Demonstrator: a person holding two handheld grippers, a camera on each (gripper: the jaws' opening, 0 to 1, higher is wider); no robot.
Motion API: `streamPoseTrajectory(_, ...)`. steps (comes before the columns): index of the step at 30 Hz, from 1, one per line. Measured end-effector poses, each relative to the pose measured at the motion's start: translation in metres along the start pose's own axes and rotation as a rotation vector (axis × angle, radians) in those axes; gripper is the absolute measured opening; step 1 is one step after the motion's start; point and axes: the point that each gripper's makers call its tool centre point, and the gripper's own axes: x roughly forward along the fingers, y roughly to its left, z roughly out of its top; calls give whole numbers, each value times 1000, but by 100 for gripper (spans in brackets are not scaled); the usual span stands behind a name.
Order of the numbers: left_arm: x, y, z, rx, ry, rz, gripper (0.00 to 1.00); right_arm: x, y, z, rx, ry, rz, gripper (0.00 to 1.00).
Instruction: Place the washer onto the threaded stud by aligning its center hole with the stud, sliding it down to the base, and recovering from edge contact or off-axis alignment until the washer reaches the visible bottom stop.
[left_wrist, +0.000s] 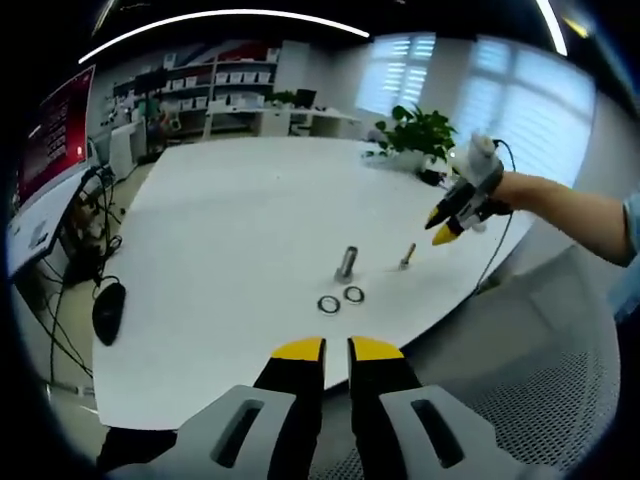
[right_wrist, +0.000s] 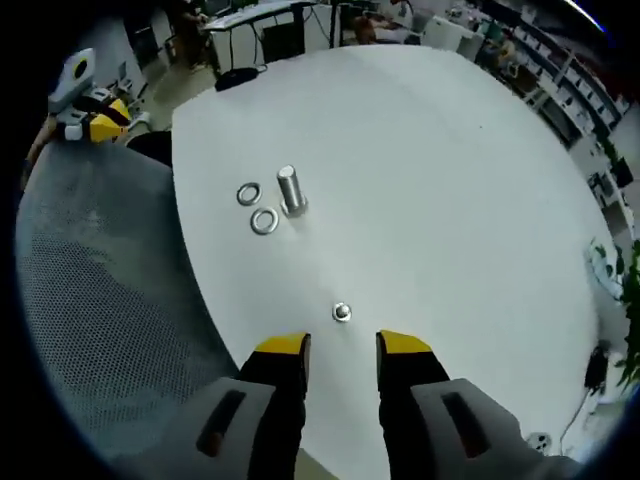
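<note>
A metal threaded stud (left_wrist: 346, 264) (right_wrist: 290, 190) stands upright on the white table (left_wrist: 230, 220) (right_wrist: 420, 160). Two flat washers (left_wrist: 329, 304) (left_wrist: 353, 294) lie just in front of it, and they also appear as two washers (right_wrist: 248, 193) (right_wrist: 265, 221) beside the stud. A smaller bolt (left_wrist: 407, 257) (right_wrist: 342, 313) stands apart from them. My left gripper (left_wrist: 337, 350) (right_wrist: 95, 122) hovers off the table edge, its jaws a narrow gap apart and holding nothing. My right gripper (right_wrist: 343, 345) (left_wrist: 443, 225) is open and empty, just short of the small bolt.
A grey mesh chair (right_wrist: 90, 300) (left_wrist: 560, 400) sits at the table's near edge. A black mouse (left_wrist: 108, 310) and cables lie on a side desk. A potted plant (left_wrist: 420, 130) stands at the table's far end. A person's forearm (left_wrist: 570, 205) holds the right gripper.
</note>
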Motion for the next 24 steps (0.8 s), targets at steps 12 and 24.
streamPoseTrajectory(12, -7, 6, 13, -45, -89, 26, 6, -104, 41, 10, 250, -486, 65, 33)
streamPoseTrajectory(24, -7, 7, 6, -77, -56, 33, 6, -117, 78, -3, 354, -662, 149, 30)
